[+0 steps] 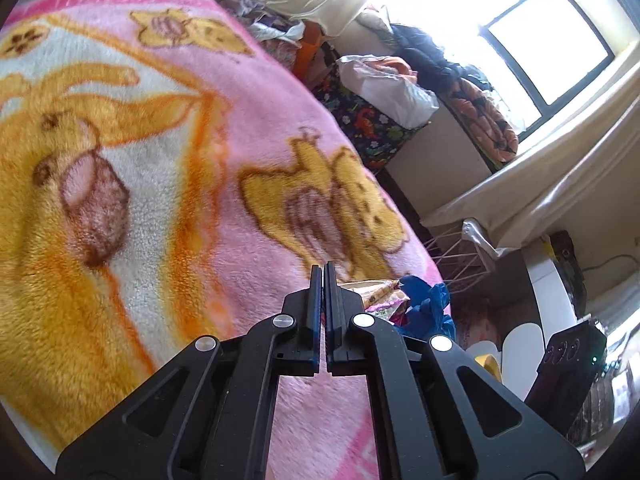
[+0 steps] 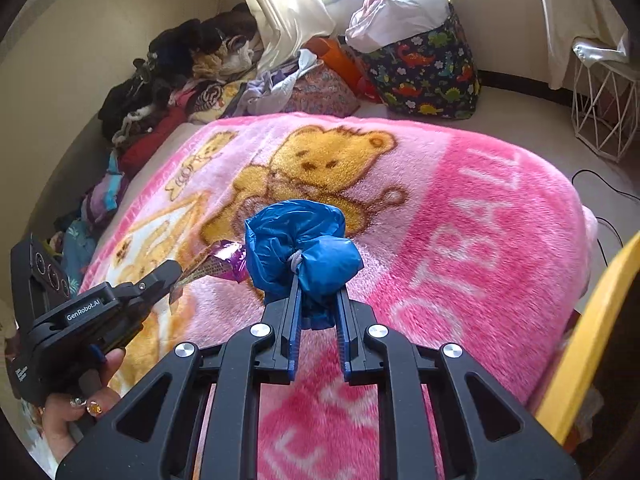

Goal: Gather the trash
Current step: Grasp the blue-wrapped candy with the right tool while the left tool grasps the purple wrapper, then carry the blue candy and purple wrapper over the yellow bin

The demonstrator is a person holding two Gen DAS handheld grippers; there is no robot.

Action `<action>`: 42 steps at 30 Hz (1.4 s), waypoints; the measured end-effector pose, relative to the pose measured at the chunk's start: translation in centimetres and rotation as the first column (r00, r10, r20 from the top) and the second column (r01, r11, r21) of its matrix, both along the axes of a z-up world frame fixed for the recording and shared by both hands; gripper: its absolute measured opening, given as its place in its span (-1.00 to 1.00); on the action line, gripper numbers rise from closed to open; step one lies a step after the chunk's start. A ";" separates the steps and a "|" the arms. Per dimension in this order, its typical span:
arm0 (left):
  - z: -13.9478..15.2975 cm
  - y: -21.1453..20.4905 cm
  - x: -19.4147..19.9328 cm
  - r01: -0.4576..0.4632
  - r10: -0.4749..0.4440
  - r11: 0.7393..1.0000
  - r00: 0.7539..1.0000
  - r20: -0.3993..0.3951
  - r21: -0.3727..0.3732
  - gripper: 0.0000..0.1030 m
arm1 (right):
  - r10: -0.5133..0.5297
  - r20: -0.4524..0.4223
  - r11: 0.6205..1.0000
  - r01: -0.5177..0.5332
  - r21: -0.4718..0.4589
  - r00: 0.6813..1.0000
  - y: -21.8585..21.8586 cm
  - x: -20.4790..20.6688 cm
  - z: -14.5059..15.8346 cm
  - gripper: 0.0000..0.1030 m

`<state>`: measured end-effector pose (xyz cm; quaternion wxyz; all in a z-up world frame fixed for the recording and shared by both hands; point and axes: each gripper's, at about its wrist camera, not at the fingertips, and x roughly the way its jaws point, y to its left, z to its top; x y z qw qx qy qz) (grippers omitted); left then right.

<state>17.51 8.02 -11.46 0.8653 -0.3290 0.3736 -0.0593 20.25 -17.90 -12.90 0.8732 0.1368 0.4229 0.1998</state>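
Observation:
A crumpled blue plastic bag (image 2: 296, 232) hangs just above the pink blanket, and my right gripper (image 2: 316, 280) is shut on its knotted lower part. To its left, my left gripper (image 2: 174, 272) is shut on the end of a purple and gold snack wrapper (image 2: 216, 264), which touches the bag. A hand (image 2: 80, 400) holds that gripper. In the left wrist view the left gripper (image 1: 323, 270) has its jaws pressed together. The wrapper (image 1: 380, 294) and the blue bag (image 1: 424, 304) show just right of its tips.
The pink bear-print blanket (image 2: 460, 220) covers the bed. Beyond it stand a dinosaur-print bag (image 2: 432, 76) with a white plastic bag (image 2: 400, 12) on top, a pile of clothes (image 2: 180, 72) along the wall, and a white wire stand (image 2: 604, 112). A yellow edge (image 2: 592, 340) lies at the right.

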 end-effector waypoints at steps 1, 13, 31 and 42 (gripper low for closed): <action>0.5 -0.3 -0.2 0.005 -0.005 1.000 1.000 0.009 0.007 -1.00 | -0.004 0.006 1.000 0.004 0.003 1.000 -0.3 -0.3 0.3 -0.71; 4.8 -4.7 -1.6 0.077 -0.083 0.995 0.992 0.091 0.064 -1.00 | -0.054 0.070 0.998 0.051 0.037 0.996 -4.7 -3.9 3.5 -0.71; 8.1 -13.0 -3.3 0.209 -0.227 0.969 0.963 0.147 0.134 -1.00 | -0.185 0.120 0.982 0.178 0.066 0.975 -13.6 -9.2 5.4 -0.71; 9.0 -16.7 -4.4 0.272 -0.298 0.948 0.940 0.165 0.163 -1.00 | -0.256 0.137 0.966 0.248 0.074 0.957 -17.5 -11.8 5.9 -0.71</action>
